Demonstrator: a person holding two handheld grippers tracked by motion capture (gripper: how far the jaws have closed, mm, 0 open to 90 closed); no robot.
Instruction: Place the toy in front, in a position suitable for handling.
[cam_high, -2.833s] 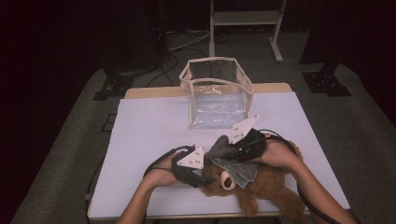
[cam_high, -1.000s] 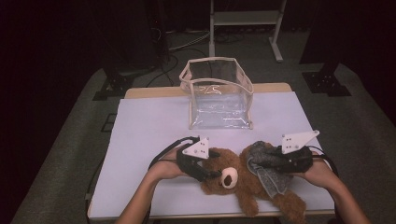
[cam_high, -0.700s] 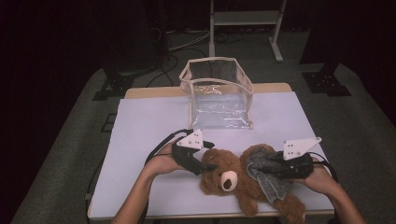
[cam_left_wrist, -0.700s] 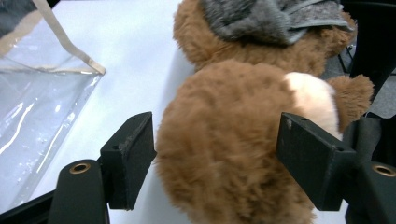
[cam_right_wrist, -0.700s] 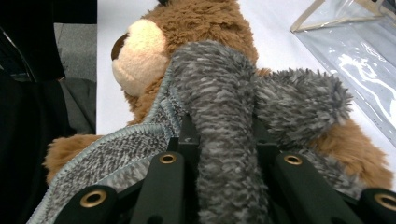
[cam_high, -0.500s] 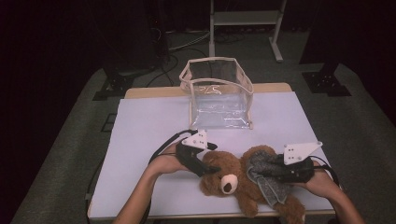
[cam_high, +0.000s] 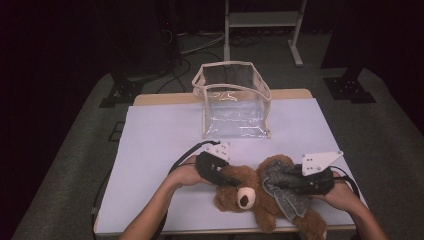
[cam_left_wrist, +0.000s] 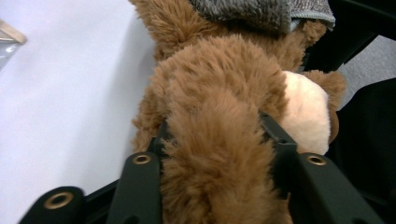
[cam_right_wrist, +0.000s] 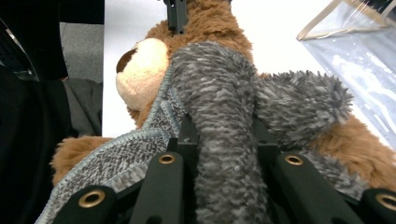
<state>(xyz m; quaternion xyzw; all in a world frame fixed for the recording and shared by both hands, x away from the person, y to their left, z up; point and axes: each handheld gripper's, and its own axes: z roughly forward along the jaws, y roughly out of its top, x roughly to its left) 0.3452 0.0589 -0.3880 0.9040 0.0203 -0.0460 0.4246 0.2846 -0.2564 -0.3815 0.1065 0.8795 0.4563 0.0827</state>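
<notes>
Brown plush teddy bear lies at the white desk's near edge, well in front of the clear plastic box. Left gripper, whose jaws have just been closing, clamps the bear's furry limb. Right gripper is clamped on the grey fuzzy cloth draped over the bear.

No readable text, labels, brands or numbers anywhere in these frames.
</notes>
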